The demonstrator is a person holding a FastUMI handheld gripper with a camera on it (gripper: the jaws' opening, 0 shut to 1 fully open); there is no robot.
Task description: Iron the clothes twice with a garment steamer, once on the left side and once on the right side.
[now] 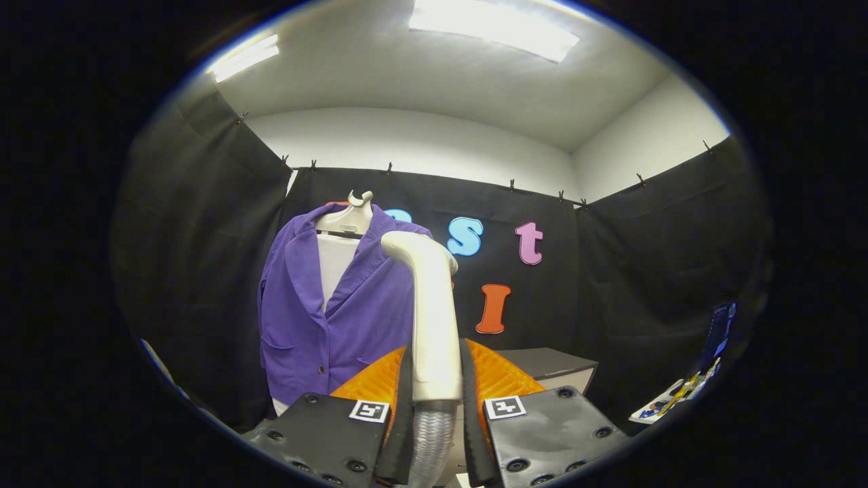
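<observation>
My gripper [436, 379] is shut on the white handle of the garment steamer [430, 312], which stands upright between the fingers with its ribbed hose [428, 440] running down below them. The steamer's head [407, 245] bends left at the top, toward a purple jacket [339, 312]. The jacket hangs on a pale hanger [347, 218] over a white inner layer [336, 268], beyond the fingers and slightly to their left. The steamer head overlaps the jacket's right shoulder; I cannot tell whether it touches the cloth.
Black cloth walls enclose the booth on the left, back and right. A grey-topped table [549, 362] stands behind the right finger. Colourful printed items [685, 393] lie low at the far right.
</observation>
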